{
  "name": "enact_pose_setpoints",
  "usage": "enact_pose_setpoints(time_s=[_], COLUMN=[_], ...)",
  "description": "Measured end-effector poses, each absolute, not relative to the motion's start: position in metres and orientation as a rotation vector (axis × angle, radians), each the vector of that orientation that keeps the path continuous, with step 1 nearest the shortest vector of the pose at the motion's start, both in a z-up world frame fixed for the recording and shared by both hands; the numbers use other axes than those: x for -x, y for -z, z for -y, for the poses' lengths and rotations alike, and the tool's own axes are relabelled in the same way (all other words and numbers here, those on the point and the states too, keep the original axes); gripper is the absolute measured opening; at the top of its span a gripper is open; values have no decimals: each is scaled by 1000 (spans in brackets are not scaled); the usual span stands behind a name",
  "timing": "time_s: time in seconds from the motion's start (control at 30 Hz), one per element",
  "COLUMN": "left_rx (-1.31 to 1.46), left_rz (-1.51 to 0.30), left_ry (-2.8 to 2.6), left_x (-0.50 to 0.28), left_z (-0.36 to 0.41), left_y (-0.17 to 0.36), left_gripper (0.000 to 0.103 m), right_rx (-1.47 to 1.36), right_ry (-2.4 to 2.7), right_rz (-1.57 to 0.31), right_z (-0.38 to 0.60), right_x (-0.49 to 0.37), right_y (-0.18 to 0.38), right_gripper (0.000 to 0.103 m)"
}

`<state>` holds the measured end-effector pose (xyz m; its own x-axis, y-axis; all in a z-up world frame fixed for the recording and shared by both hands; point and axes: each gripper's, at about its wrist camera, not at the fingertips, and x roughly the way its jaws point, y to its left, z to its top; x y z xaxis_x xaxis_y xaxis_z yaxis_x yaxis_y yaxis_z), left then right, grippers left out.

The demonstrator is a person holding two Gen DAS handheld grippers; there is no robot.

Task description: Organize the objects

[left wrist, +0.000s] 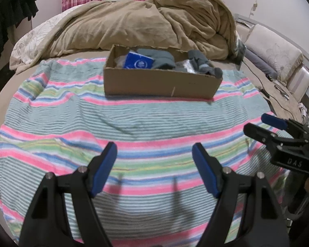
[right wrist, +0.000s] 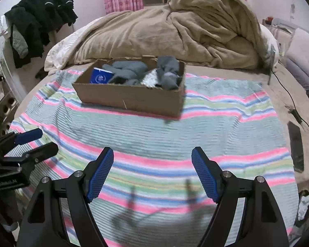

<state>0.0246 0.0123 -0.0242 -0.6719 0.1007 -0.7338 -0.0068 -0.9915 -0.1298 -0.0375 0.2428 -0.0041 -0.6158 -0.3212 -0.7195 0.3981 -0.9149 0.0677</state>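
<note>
A shallow cardboard box point(left wrist: 160, 82) stands on a striped towel point(left wrist: 113, 119) on the bed; it also shows in the right wrist view point(right wrist: 131, 97). Inside lie grey socks point(left wrist: 162, 58), a blue packet point(left wrist: 138, 62) and a clear plastic bag point(left wrist: 185, 64). The socks point(right wrist: 131, 72) and blue packet point(right wrist: 101, 77) also show in the right wrist view. My left gripper point(left wrist: 154, 150) is open and empty, low over the towel's near part. My right gripper point(right wrist: 152, 154) is open and empty too, beside the left one, and shows at the right edge of the left wrist view point(left wrist: 259, 124).
A crumpled tan blanket point(left wrist: 150, 20) lies behind the box. Dark clothes point(right wrist: 41, 20) hang at the far left. A black cable point(right wrist: 288, 94) and a dark flat device point(right wrist: 296, 148) lie on the bed to the right. Pillows point(left wrist: 274, 49) sit at the right.
</note>
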Motion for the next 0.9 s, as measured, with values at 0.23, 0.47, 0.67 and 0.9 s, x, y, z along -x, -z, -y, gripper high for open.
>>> enact_pose_setpoints(time_s=[0.23, 0.47, 0.67, 0.9], left_rx=[1272, 1286, 1291, 1317], left_rz=[154, 157, 162, 144], left_ry=[-2821, -2810, -2807, -2825], left_x=[-26, -22, -21, -20], left_z=[-16, -17, -17, -16], left_y=[28, 32, 33, 35], left_gripper=[77, 77, 77, 77], right_rx=[-1140, -1141, -1152, -1150], right_ry=[2484, 2485, 2489, 2496], right_rz=[-106, -93, -87, -83], right_z=[-255, -256, -258, -259], right_x=[33, 35, 38, 40], right_y=[18, 18, 21, 20], right_gripper=[81, 81, 81, 81])
